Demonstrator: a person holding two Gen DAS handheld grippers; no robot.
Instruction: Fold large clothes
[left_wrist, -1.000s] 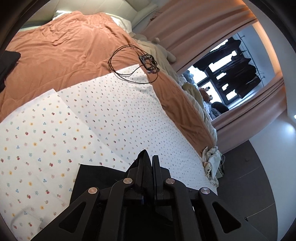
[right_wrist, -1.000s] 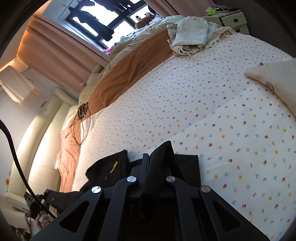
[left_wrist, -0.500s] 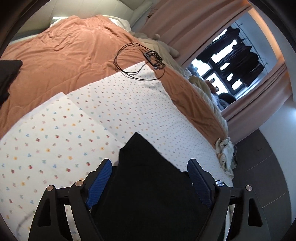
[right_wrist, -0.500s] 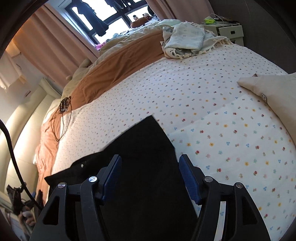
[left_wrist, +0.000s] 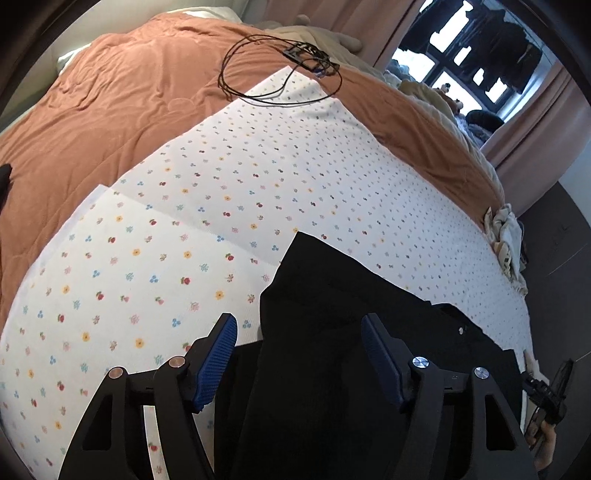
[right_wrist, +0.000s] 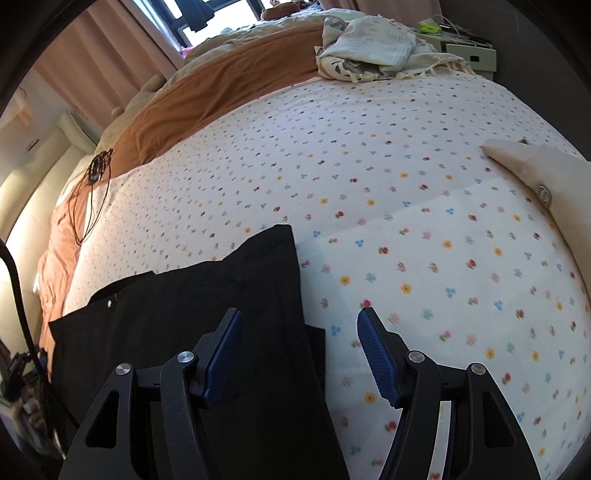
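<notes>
A black garment (left_wrist: 332, 302) lies folded flat on the flower-print sheet (left_wrist: 147, 266) of the bed. My left gripper (left_wrist: 299, 325) is open and empty, its blue pads (left_wrist: 218, 350) spread above the garment's left fold. In the right wrist view the same garment (right_wrist: 207, 295) lies at the lower left with a small snap button near its collar. My right gripper (right_wrist: 299, 321) is open and empty over the garment's right edge, its right pad (right_wrist: 376, 354) above bare sheet (right_wrist: 424, 258).
An orange duvet (left_wrist: 110, 110) covers the far bed, with a coiled black cable and small device (left_wrist: 295, 55) on it. A crumpled pale cloth (right_wrist: 369, 48) lies at the bed's far end. A beige pillow (right_wrist: 546, 177) sits at right. Curtains and a window (left_wrist: 472, 55) stand behind.
Both grippers were shut on the black garment a second ago. They opened, let it go, and it now lies flat while both grippers have pulled back a little.
</notes>
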